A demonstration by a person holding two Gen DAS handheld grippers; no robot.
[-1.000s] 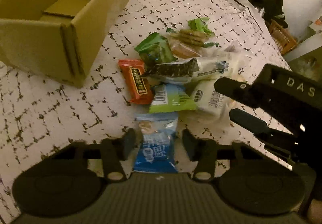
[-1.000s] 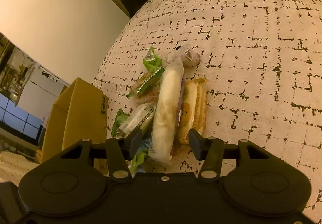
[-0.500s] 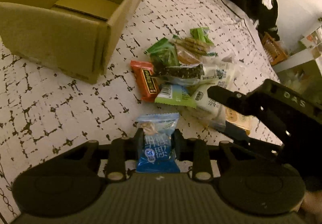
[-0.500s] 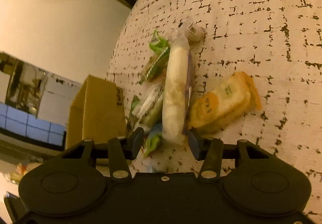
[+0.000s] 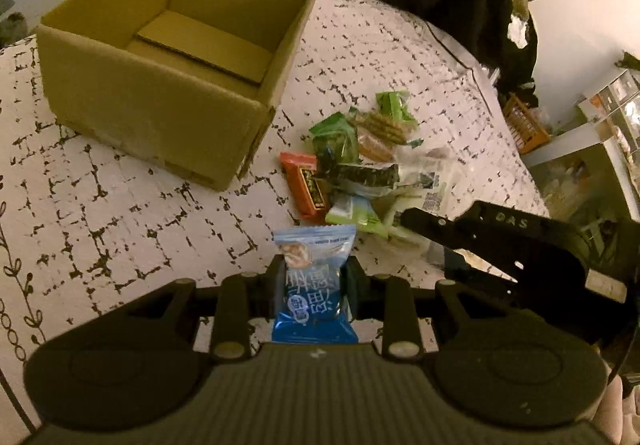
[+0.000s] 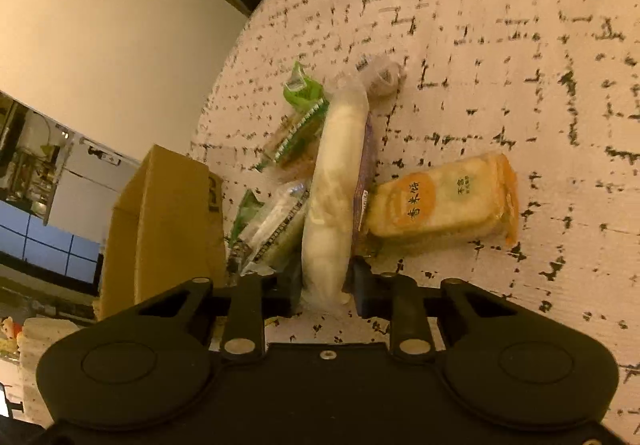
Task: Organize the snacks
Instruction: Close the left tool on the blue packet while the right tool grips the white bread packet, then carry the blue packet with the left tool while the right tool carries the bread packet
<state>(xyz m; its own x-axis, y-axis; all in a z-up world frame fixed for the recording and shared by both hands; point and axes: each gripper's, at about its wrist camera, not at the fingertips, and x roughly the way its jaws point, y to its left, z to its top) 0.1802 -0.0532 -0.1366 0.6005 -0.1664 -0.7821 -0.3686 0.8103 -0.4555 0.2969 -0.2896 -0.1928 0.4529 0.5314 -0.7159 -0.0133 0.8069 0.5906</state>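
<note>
Two grippers in view, each closed on a snack.

Left wrist view, left to right: open cardboard box point(image 5: 172, 81) at upper left on the patterned cloth point(image 5: 100, 213), inside showing only a loose cardboard flap. Right of box, well apart from it, a pile of snacks point(image 5: 360, 165): orange bar point(image 5: 306, 187) at the near left edge, green packets and a dark packet behind and beside it. Nearer the camera, left gripper point(image 5: 314, 285) pinching a blue packet point(image 5: 314, 285) between both jaws, pads pressed on its two side edges; packet upright along the fingers, top seam past the fingertips, lower end back toward the gripper body. Whether packet touches the cloth: cannot tell. Far right, right gripper point(image 5: 500, 245) reaching into the near edge of the pile.

Right wrist view, left to right: box point(image 6: 168, 229) at left, green and clear packets point(image 6: 280, 213) beside it, then a long white roll point(image 6: 336, 197) in clear wrap, near end gripped between the jaws of the right gripper point(image 6: 326, 285), jaws drawn in against its sides, far end pointing away over the pile. Just right of the roll and touching its wrap, an orange cracker pack point(image 6: 444, 201) lying flat on the cloth, outside the jaws.
</note>
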